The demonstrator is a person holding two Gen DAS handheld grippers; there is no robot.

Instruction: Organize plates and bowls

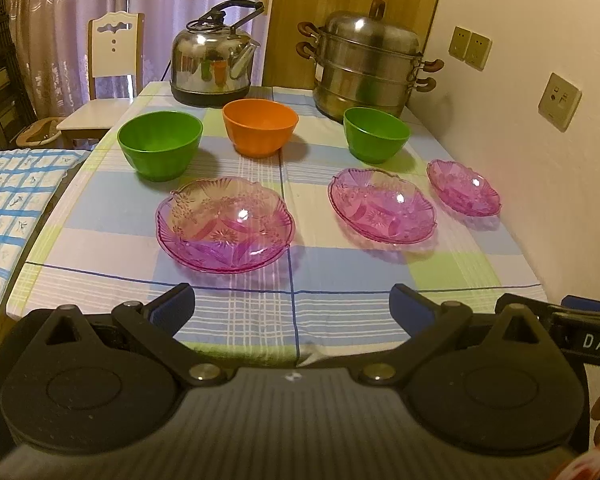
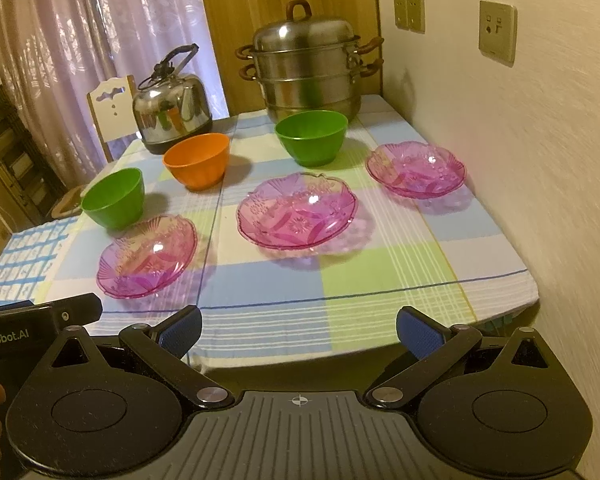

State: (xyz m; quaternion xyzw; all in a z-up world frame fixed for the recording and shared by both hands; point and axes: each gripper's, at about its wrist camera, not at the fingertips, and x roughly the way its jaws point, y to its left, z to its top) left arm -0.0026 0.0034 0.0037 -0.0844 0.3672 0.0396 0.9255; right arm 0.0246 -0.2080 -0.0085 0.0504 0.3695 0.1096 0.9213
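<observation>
- Left wrist view: left gripper (image 1: 292,308) hovered at the table's (image 1: 100,220) near edge, jaws spread, empty.
- Bowls stood behind, left to right: green bowl (image 1: 160,144), orange bowl (image 1: 260,126), second green bowl (image 1: 376,134).
- Three pink plates (image 1: 226,224) lay in front, apart.
- Right gripper (image 2: 298,330) was likewise spread, empty.

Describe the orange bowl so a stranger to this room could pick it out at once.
Start at the steel kettle at the far end of the checked tablecloth. Just in front of it stands the orange bowl, the middle one in a row of three plastic bowls. Both bowls beside it are green, and the pink glass plates lie nearer the grippers, so it is the only orange dish.
</observation>
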